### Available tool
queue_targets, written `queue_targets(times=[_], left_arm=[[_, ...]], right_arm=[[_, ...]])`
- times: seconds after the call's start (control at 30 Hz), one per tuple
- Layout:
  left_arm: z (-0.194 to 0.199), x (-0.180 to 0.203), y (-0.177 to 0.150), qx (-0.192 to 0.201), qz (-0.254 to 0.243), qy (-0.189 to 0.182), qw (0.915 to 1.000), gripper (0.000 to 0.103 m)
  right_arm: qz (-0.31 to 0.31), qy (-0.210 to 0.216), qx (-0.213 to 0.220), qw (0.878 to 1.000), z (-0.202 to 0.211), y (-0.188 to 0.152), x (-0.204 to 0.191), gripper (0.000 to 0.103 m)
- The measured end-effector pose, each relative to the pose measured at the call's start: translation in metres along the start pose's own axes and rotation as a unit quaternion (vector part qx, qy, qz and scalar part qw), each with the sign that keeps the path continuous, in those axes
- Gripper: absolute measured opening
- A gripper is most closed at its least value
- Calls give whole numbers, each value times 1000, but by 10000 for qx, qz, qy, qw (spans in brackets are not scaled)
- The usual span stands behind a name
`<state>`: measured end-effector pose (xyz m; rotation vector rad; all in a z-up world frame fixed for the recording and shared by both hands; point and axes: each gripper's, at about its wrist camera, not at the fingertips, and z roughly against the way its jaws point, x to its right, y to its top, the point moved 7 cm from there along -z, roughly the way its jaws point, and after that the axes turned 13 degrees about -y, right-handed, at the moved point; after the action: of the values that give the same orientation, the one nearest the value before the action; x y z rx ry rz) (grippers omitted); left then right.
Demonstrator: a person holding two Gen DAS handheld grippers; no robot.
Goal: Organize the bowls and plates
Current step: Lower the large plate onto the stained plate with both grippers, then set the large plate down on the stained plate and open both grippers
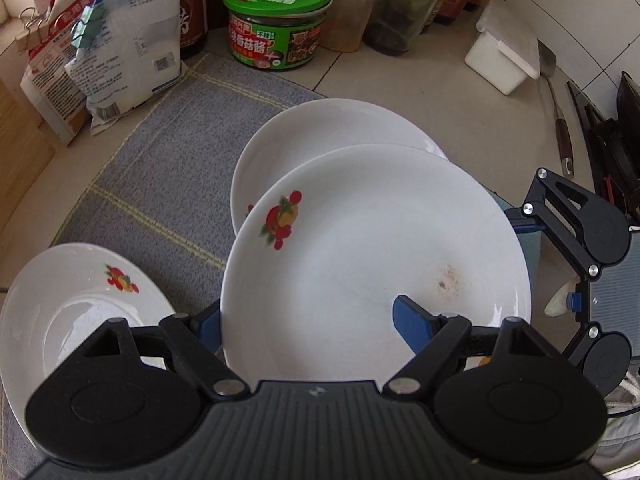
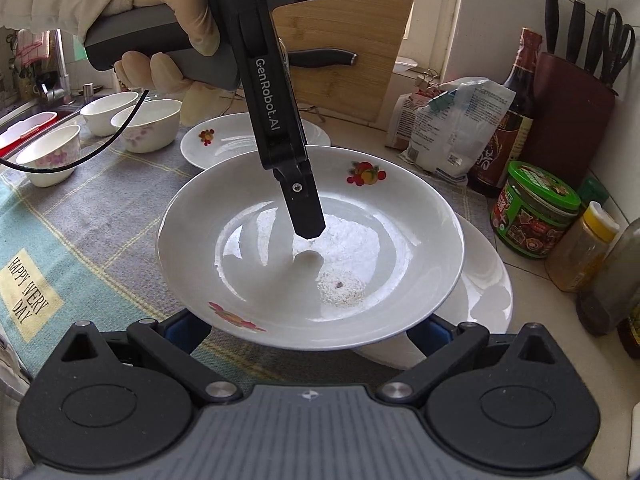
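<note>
A white plate (image 1: 360, 248) with fruit prints and a brown stain hangs above the striped cloth (image 1: 160, 168). My left gripper (image 1: 310, 320) is shut on it, one blue finger (image 1: 412, 324) inside and the other under its rim. From the right wrist view that inner finger (image 2: 304, 208) reaches down into the plate (image 2: 400, 216). My right gripper (image 2: 310, 328) is open, its fingers spread below the near rim; whether they touch the plate is unclear. A second plate (image 1: 328, 132) lies partly beneath, a third (image 1: 68, 312) sits beside. Three bowls (image 2: 148, 124) stand at the far left.
A green-lidded jar (image 1: 276, 28), bottles, a spice jar (image 1: 352, 12) and clipped bags (image 1: 120, 52) line the back of the counter. A white box (image 1: 500, 56) and spatula (image 1: 560, 120) lie to the right. A knife block (image 2: 568, 100) and cutting board (image 2: 360, 40) stand against the wall.
</note>
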<state>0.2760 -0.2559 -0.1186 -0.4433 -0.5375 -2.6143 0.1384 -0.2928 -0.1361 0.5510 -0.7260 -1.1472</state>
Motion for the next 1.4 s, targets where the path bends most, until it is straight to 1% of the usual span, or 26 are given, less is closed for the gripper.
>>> queue_targets(times=[0.37,0.63,0.87,1.4], left_arm=[[-19,2,33,-85,-263,-127,9995,84],[-29,7,48,-148,-400,-152,9990,84],[-36,9,56,-151,-463,-167,9987,84],[-48,8,63,-198,-543,-219,9981,84]], right_arm=[[-244,-234,-118,9994,-7,-8,27,103],[-328,-359,-163,9987,-9,-12,39,103],[-426,-401,-203,9981,-10,-15,45,103],[-539,-466,-331,9969,-12,-19,49,103]])
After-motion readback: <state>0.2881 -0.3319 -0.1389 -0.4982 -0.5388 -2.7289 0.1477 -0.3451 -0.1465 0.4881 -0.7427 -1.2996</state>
